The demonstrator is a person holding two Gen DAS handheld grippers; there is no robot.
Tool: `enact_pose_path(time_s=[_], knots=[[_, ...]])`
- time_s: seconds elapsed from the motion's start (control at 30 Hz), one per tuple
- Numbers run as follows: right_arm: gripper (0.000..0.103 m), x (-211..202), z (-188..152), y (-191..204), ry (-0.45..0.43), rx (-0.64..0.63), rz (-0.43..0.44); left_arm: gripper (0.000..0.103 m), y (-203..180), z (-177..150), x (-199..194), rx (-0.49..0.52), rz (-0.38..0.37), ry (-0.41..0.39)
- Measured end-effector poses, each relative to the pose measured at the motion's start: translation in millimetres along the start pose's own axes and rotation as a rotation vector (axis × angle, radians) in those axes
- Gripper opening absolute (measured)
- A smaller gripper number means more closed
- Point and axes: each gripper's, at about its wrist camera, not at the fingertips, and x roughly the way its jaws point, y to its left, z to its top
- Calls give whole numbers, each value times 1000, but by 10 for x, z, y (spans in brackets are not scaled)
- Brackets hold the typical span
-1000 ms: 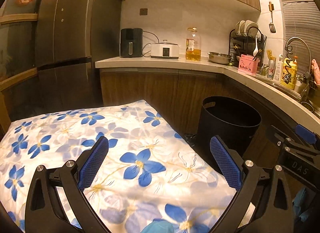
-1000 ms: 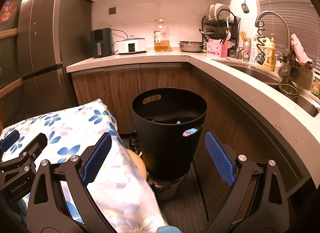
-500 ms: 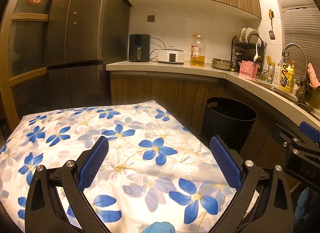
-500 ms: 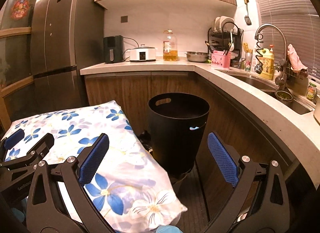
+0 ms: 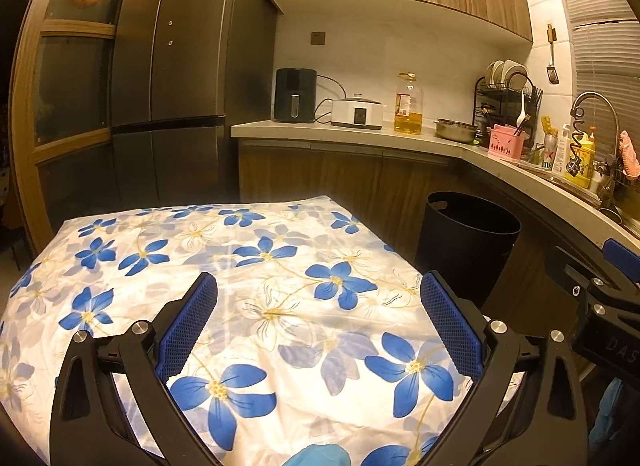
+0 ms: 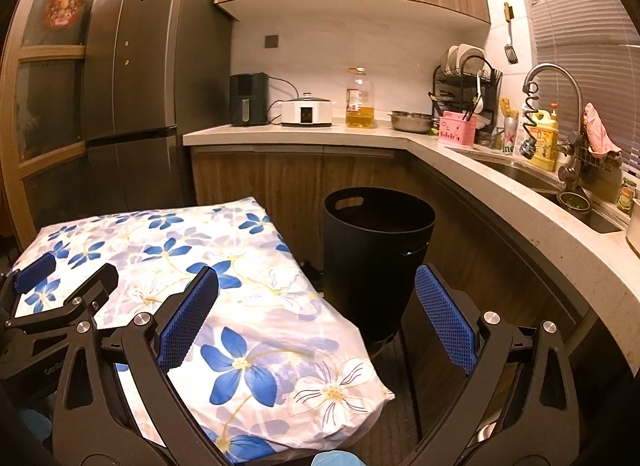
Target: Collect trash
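A black round trash bin (image 6: 378,258) with cut-out handles stands on the floor against the wooden cabinets; the left wrist view shows this bin (image 5: 468,242) at the right. My left gripper (image 5: 318,320) hovers open over a white cloth with blue flowers (image 5: 240,286), nothing between its blue pads. My right gripper (image 6: 316,314) is open too, held near the cloth's right corner (image 6: 248,306), short of the bin. No loose trash shows on the cloth.
A tall dark fridge (image 5: 172,85) stands at the back left. The L-shaped counter (image 6: 520,201) carries an air fryer (image 6: 248,99), a white cooker, an oil bottle (image 6: 360,99), a dish rack and a sink with a tap (image 6: 552,105). Dark floor lies between cloth and cabinets.
Both grippers have pulled back and risen away from the bin; the bin looks smaller and more of the flowered cloth and the upper cabinets show. Both stayed open.
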Motion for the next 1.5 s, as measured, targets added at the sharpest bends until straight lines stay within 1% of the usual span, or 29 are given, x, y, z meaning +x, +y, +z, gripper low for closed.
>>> enact_pose_path(time_s=[0.53, 1.5], knots=[[97, 23, -12, 100, 11, -13, 33, 97, 82, -18, -24, -8, 21, 11], [97, 40, -16, 107, 16, -7, 37, 97, 56, -15, -20, -4, 22, 9]])
